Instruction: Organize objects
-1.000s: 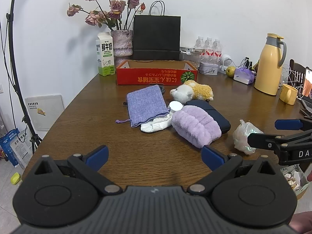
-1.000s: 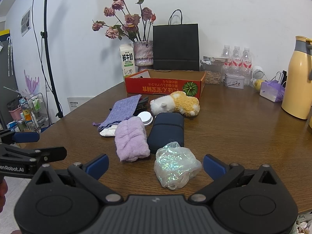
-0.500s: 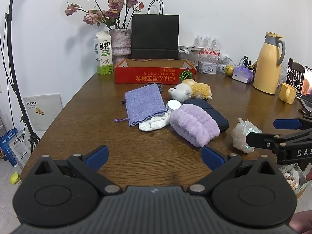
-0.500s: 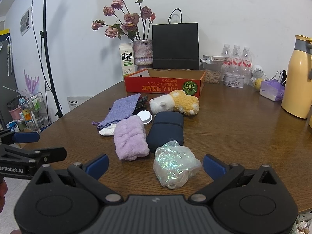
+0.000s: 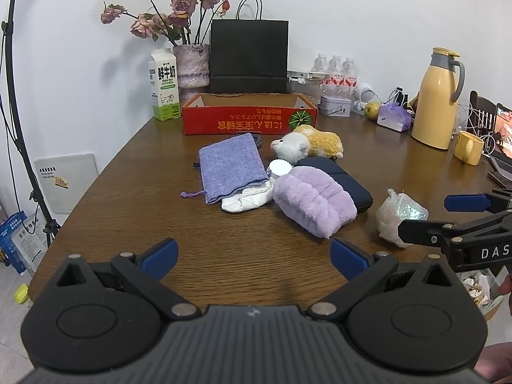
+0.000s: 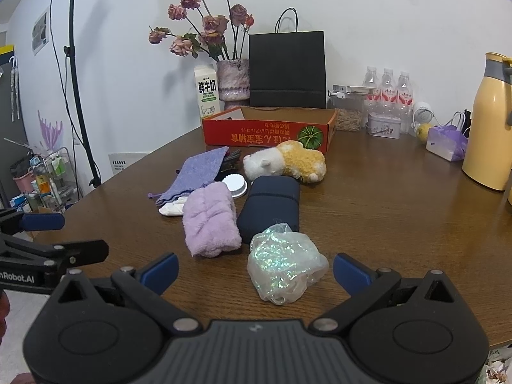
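on the brown wooden table (image 5: 134, 211), the loose things lay bunched mid-way between the near edge and the red cardboard box (image 5: 249, 118) toward the far edge. going left to right: the blue-violet woven drawstring pouch (image 5: 228, 168) partly covered a white crumpled cloth (image 5: 246, 200), so lifting either would likely have dragged the other. the fluffy lilac towel roll (image 5: 315, 200) leaned on the dark navy case (image 6: 270, 206); a grab could have shoved the case. the left gripper (image 5: 252, 254) hung released, empty. the right gripper (image 6: 254, 270), fingers spread wide, faced the iridescent crinkled plastic bag (image 6: 283, 270) near the near edge; thin film might have slipped or torn.
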`<state>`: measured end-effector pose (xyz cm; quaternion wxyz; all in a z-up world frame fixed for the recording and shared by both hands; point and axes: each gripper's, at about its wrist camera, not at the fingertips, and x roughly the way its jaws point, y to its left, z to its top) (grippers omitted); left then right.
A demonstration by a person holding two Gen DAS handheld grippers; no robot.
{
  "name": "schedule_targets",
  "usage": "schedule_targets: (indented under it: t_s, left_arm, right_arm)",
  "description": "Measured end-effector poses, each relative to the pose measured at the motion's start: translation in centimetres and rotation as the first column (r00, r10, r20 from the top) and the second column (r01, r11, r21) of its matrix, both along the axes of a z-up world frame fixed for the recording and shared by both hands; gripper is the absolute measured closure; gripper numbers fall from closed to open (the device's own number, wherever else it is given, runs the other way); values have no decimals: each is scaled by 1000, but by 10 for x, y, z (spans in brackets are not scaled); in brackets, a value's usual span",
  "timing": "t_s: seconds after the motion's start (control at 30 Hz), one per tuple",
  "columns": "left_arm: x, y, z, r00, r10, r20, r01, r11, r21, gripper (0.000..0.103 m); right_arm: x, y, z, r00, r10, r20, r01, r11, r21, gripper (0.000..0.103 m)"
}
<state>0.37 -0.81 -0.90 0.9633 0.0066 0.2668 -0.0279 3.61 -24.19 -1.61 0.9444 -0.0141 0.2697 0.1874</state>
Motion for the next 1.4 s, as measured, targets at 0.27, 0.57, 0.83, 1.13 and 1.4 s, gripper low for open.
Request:
schedule_targets:
  t_s: [0.27,0.57,0.83,1.13,1.4]
  left_arm:
    - [6,-4,-4,1000,-11,-17,11,1000,2,0]
    - [17,-11,-11,999,-16,-35,16,1000,-5,0]
    - [30,-18,-17,998,-18,-57,18,1000,-5,0]
    - [49,-28,-25,996,0,-92,0,1000,-8,0]
    - [63,-46,-22,997,10,-80,-9,1000,9,0]
  right_arm:
    - [4,0,-5,1000,9,-10,-9,1000,-15,0]
    - [12,-1,-13,1000,21,-18,-21,999,-34,0]
    - [24,-7,-23,999,33,-21,-34,999,-35,0]
    - [43,-10,-34,998,67,-15,-68,997,-47,7]
    - [61,-22,-42,991,131,-27,-131,991,-10,23]
